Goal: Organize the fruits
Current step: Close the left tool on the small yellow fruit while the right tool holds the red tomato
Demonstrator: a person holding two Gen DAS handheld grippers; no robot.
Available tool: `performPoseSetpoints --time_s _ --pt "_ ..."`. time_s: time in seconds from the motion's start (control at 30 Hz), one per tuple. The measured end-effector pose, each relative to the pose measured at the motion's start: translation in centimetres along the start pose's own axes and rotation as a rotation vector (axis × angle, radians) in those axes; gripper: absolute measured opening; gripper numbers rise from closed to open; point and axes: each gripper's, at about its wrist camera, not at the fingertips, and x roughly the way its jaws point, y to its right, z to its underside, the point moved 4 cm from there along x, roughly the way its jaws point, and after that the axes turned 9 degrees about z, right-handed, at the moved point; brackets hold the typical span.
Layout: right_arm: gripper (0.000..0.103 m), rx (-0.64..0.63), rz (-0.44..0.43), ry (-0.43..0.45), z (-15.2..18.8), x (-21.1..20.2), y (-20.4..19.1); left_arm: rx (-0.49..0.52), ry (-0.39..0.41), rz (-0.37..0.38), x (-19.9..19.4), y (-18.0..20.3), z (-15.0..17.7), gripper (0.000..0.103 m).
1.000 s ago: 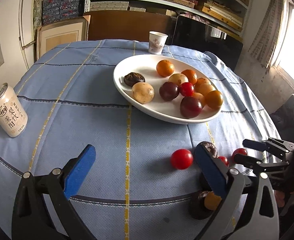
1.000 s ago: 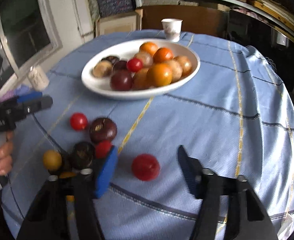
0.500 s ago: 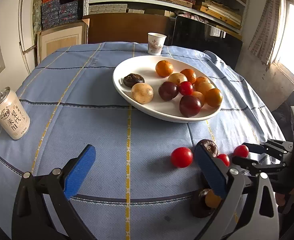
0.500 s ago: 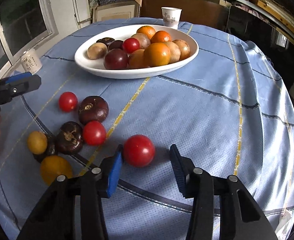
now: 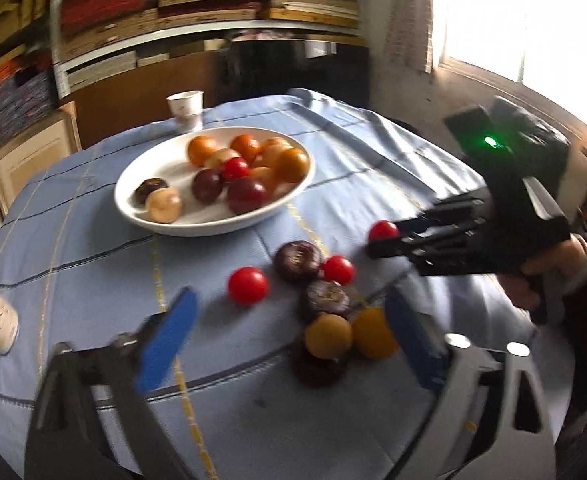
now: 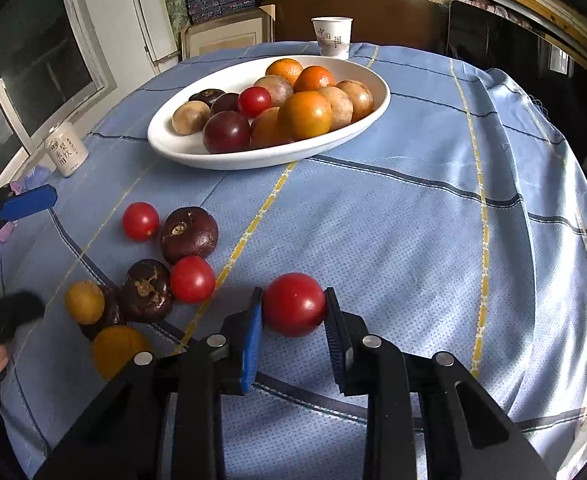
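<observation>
2 handheld grippers work over a round table (image 6: pixel 413 208) covered in a blue checked cloth. The right gripper (image 6: pixel 293 312) has just been closing, and its 2 blue-padded fingers (image 6: pixel 251 332) now press on either side of a red tomato (image 6: pixel 293 304) that sits on the cloth between their tips. In the left wrist view, this same tomato (image 5: pixel 382 230) shows at the tip of the right gripper (image 5: pixel 377 246), which a hand (image 5: pixel 549 276) holds from the right edge.

The left gripper (image 5: pixel 289 332) has its jaws fairly wide, though they have just been narrowing; that view is blurred. Nothing is pressed by its pads. Between and just beyond its fingers lie loose fruits on the cloth: a yellow fruit (image 5: pixel 328 336) and an orange one (image 5: pixel 373 332) close to the right-hand finger, a dark mangosteen (image 5: pixel 327 298) just beyond them, and a second dark fruit (image 5: pixel 319 366) partly under them. Further ahead sit another mangosteen (image 5: pixel 297 261), a small red tomato (image 5: pixel 338 270) touching it, and a lone red tomato (image 5: pixel 248 285) nearer the left-hand finger.

Well beyond both pairs of fingers stands a white oval bowl (image 6: pixel 197 152) holding oranges, brown round fruits, dark purple fruits and 1 small red tomato. A paper cup (image 6: pixel 331 36) stands behind the bowl. A drink can (image 6: pixel 65 154) stands far to the left of the right gripper's fingers.
</observation>
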Motion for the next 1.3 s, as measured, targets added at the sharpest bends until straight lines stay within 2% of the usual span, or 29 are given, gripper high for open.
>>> performPoseSetpoints --time_s 0.13,0.37,0.47,0.53,0.63,0.77,0.93,1.03,1.3 --pt "0.030 -0.005 0.005 0.000 0.0 0.0 -0.1 -0.022 -0.044 0.046 0.8 -0.2 0.4 0.063" --pt "0.030 -0.008 0.009 0.002 0.1 0.0 0.0 0.016 -0.069 0.069 1.2 0.7 1.0 0.063" --pt "0.030 -0.007 0.009 0.002 0.1 0.0 0.0 0.041 -0.093 0.057 1.8 1.1 1.3 0.063" --pt "0.030 -0.009 0.010 0.002 0.1 0.0 -0.1 0.048 -0.102 0.056 2.0 1.3 1.5 0.056" --pt "0.031 -0.012 0.012 0.004 0.1 0.0 -0.1 0.044 -0.110 0.060 2.1 1.3 1.6 0.051" --pt "0.031 -0.018 0.016 0.006 0.1 0.0 -0.1 0.045 -0.116 0.059 2.2 1.3 1.7 0.050" --pt "0.031 -0.025 0.021 0.008 0.1 0.0 -0.2 0.044 -0.141 0.073 2.7 1.3 2.0 0.032" --pt "0.031 -0.025 0.021 0.008 0.1 0.0 -0.2 0.040 -0.147 0.076 2.8 1.2 2.0 0.026" --pt "0.030 -0.031 0.020 0.012 0.2 -0.1 -0.2 0.033 -0.137 0.076 2.7 1.2 1.9 0.026"
